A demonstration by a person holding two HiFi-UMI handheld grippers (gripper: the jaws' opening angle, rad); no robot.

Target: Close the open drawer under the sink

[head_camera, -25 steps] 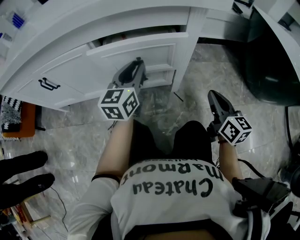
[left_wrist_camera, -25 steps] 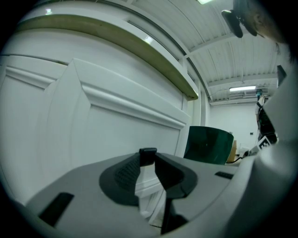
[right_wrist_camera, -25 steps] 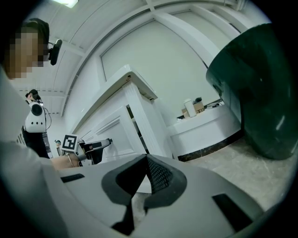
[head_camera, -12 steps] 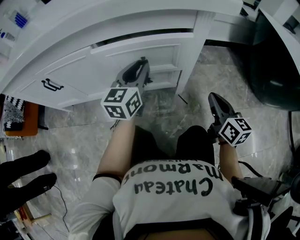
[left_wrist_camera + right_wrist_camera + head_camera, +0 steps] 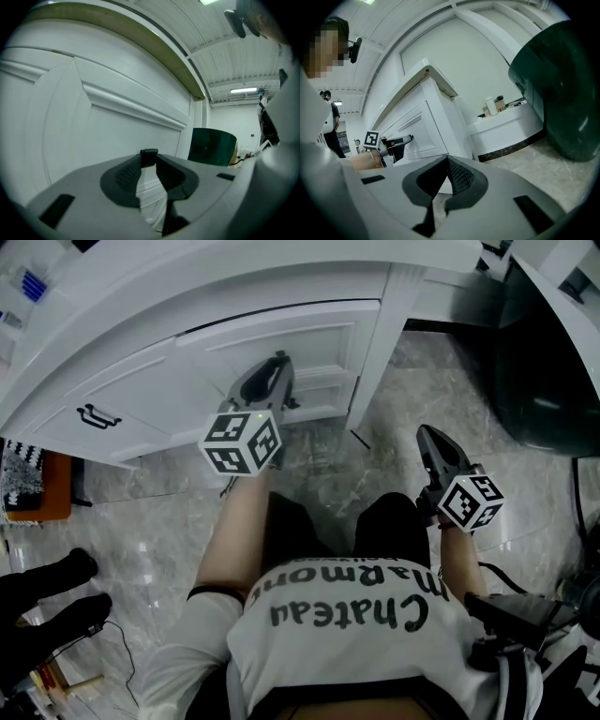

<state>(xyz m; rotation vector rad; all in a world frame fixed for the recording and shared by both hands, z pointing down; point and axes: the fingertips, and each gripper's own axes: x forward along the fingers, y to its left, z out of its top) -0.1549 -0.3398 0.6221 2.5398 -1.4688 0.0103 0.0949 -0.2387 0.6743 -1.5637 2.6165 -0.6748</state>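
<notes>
The white panelled drawer front (image 5: 281, 338) under the sink counter sits nearly flush with the cabinet, with only a thin dark line along its top edge. My left gripper (image 5: 275, 364) points at this front, its tips against or just short of the panel. In the left gripper view the drawer front (image 5: 93, 117) fills the frame and the left gripper (image 5: 149, 153) shows its tips together with nothing between them. My right gripper (image 5: 427, 432) hangs apart over the floor at the right, and the right gripper (image 5: 447, 158) is also shut and empty there.
A dark green bin (image 5: 548, 362) stands at the right near the cabinet's corner post (image 5: 380, 343). A neighbouring drawer with a black handle (image 5: 97, 416) lies to the left. An orange object (image 5: 47, 493) and black shoes (image 5: 47, 596) are on the marble floor at far left.
The drawer front has slid in toward the cabinet. The dark gap above it has shrunk to a thin line. The left gripper stayed at the panel, and the right gripper kept still.
</notes>
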